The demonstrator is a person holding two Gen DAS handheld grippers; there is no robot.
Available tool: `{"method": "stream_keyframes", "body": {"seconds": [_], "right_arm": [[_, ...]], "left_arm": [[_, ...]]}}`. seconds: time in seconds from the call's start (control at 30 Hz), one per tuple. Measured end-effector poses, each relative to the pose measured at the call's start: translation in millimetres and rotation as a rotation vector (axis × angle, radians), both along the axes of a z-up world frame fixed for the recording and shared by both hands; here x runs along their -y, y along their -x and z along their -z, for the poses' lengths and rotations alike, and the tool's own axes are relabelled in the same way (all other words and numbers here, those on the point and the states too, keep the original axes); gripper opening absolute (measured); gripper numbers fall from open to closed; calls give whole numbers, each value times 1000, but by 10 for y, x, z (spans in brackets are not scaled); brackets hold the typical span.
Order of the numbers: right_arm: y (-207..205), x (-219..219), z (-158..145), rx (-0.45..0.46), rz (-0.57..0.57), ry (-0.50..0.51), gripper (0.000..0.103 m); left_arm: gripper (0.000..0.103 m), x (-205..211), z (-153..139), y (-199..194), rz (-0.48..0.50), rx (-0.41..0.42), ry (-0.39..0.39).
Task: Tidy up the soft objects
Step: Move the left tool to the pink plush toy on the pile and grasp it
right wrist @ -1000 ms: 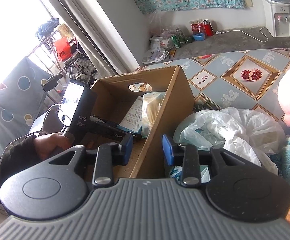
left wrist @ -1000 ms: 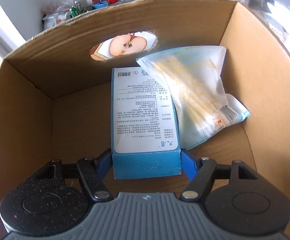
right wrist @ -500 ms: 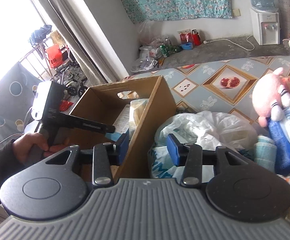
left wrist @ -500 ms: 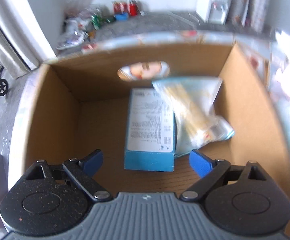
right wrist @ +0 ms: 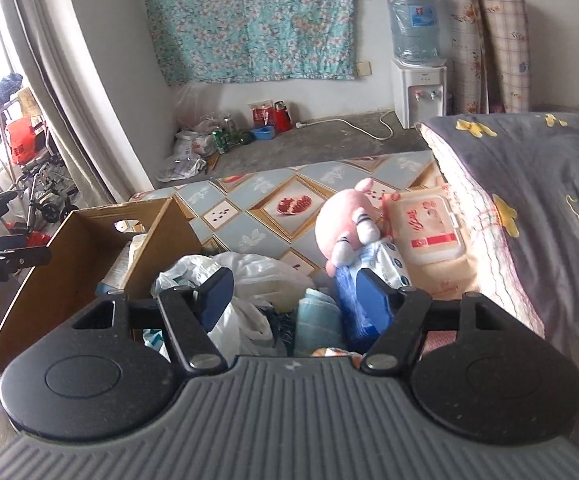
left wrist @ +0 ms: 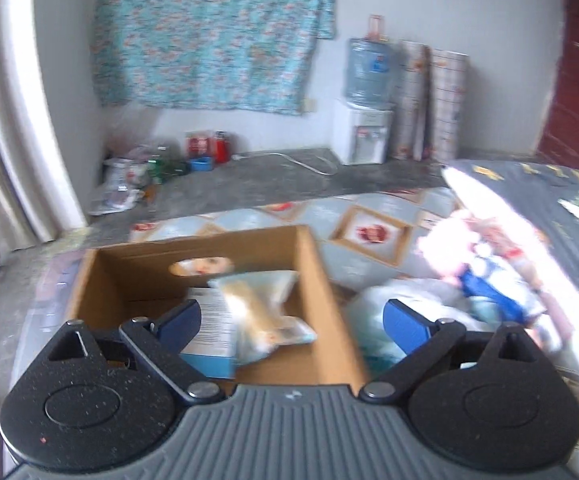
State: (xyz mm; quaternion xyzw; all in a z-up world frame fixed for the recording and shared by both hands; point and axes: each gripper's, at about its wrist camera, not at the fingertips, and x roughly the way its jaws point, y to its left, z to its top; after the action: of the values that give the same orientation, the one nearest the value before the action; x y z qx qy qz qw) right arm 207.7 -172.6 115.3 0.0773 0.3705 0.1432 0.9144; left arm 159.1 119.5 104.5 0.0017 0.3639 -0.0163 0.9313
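Observation:
A cardboard box (left wrist: pixel 321 280) stands on the patterned mat. In it lie a blue box with a white label (left wrist: pixel 213 328) and a clear bag of yellowish contents (left wrist: pixel 257 312). My left gripper (left wrist: pixel 289 316) hangs above the box's near side, its jaws opening with nothing between them. My right gripper (right wrist: pixel 294 288) hovers over a pile beside the box (right wrist: pixel 89 264), jaws opening, not pressing on anything. Below it lie a white plastic bag (right wrist: pixel 257 276) and a light blue cloth (right wrist: pixel 315 316). Beyond are a pink plush toy (right wrist: pixel 341 224) and a wet wipes pack (right wrist: pixel 429 232).
A grey quilt with yellow shapes (right wrist: pixel 529 200) rises on the right. The mat (right wrist: pixel 249 216) stretches behind the pile. A water dispenser (right wrist: pixel 417 92) and floor clutter (right wrist: pixel 225 136) stand by the far wall. The left gripper's body (right wrist: pixel 5 258) shows at the box's left.
The left gripper let go of the blue box, opened wide and rose back out of the cardboard box. The right gripper swung right from the box wall to the pile, jaws widening.

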Motion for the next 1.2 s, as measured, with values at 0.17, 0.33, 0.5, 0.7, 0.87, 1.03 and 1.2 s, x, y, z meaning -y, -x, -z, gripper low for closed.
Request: {"method": "stream_keyframes", "body": {"seconds": [0.17,0.33,0.5,0.7,0.87,1.03,1.2], "right_arm": [[-79,307,122,-54,37,-43,68],[-319,542,258,-117,67,-65,68],[-573,771,505,-166,92,-116,67],[-924,918,746,-191,90,-172,62],[-1210,924,838,-189,72,-193,55],[-1508,842,924,-172,31,-207,46],[-1900,726,1119,-176,-14,-226,46]], "left_arm": [[98,676,238,-243,122,-60,12],[95,1339,468,-499,190,-115,-10],[87,1716,669,-795,209,-163,9],[70,1814,819,-1271,146,-216,101],[58,1748,897,-1668,56,-266,187],[56,1679,963,-2081,-19,-300,288],[59,1659,1125,-2517,-70,-363,379]]}}
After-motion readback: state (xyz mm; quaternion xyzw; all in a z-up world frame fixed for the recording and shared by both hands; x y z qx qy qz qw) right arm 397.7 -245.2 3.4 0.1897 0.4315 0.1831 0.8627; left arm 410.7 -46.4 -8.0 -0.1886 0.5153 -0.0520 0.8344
